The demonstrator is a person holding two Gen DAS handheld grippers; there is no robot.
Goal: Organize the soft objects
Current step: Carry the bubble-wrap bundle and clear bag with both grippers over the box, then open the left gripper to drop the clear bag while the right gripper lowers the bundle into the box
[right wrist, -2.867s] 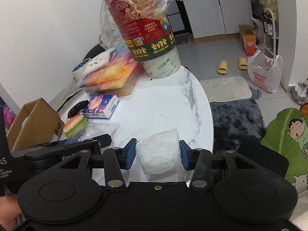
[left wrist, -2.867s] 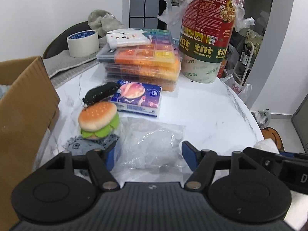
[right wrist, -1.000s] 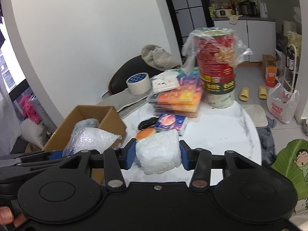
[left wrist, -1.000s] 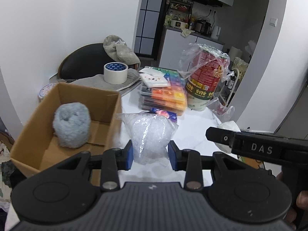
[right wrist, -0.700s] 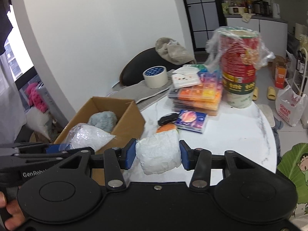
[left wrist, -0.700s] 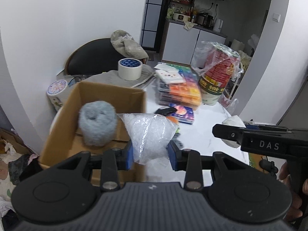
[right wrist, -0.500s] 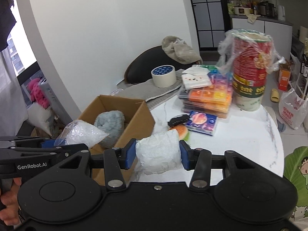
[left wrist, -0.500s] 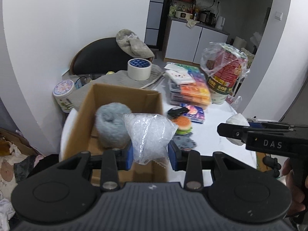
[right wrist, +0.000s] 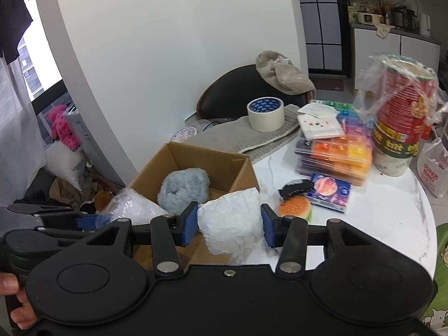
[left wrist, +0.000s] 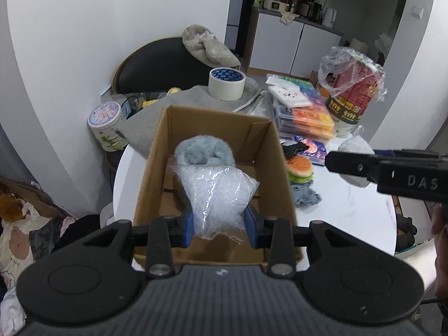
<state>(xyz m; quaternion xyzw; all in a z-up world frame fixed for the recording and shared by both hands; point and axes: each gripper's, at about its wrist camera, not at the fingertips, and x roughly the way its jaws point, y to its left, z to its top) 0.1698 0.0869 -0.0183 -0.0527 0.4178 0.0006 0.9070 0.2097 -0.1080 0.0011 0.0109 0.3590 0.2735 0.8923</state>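
Note:
My left gripper (left wrist: pixel 219 225) is shut on a clear plastic bag of white filling (left wrist: pixel 217 193) and hangs over the open cardboard box (left wrist: pixel 156 156). A fluffy grey-blue ball (left wrist: pixel 203 151) lies inside the box. My right gripper (right wrist: pixel 229 225) is shut on a white soft packet (right wrist: pixel 232 224), held beside the box's right wall (right wrist: pixel 246 173). On the white table (left wrist: pixel 350 218) right of the box lie a burger plush (left wrist: pixel 299 168), a grey plush (left wrist: pixel 303 194) and a black soft thing (right wrist: pixel 295 189).
A tissue pack (right wrist: pixel 329 191), stacked bead cases (right wrist: pixel 336 151), a wrapped red tub (right wrist: pixel 400 120) and a tape roll (right wrist: pixel 266 113) on a grey mat fill the far table. A black chair (right wrist: pixel 235 92) with a beige cloth stands behind. Clutter lies on the floor at left.
Both grippers have carried their loads leftward toward the box. The left one with the bag now hangs over the box's inside; the right one with the packet has come up to its right wall.

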